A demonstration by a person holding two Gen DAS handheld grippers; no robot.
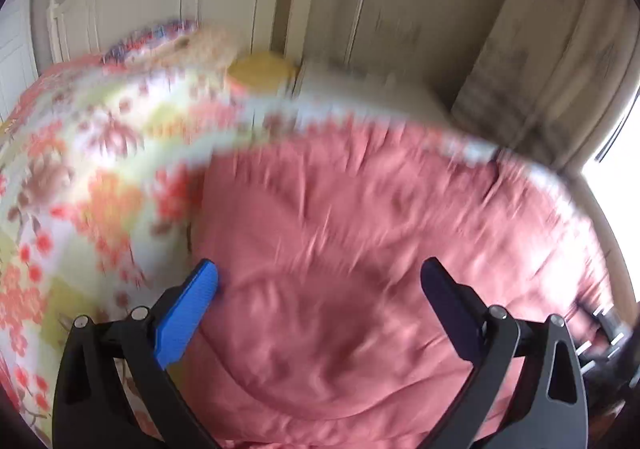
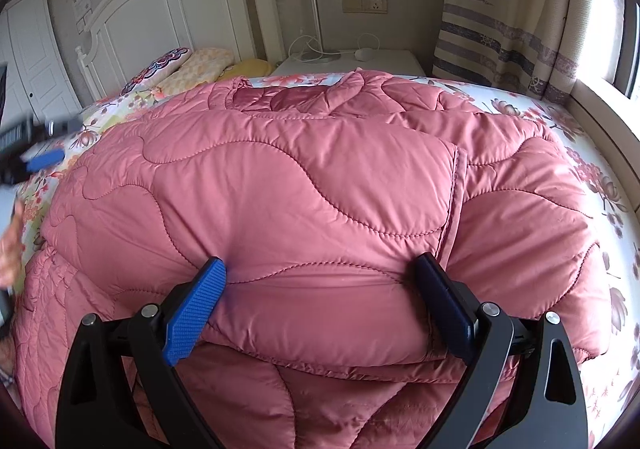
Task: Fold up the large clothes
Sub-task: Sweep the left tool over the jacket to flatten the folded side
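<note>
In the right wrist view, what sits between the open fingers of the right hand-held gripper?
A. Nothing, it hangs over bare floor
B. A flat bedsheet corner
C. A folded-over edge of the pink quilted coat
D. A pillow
C: the right hand-held gripper is open with both fingers pressed against a thick folded edge of the pink coat on the bed.

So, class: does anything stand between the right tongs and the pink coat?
Nothing visible does. The right tongs are open, straddling a folded layer of the coat on the bed, with both fingers against the fabric.
</note>
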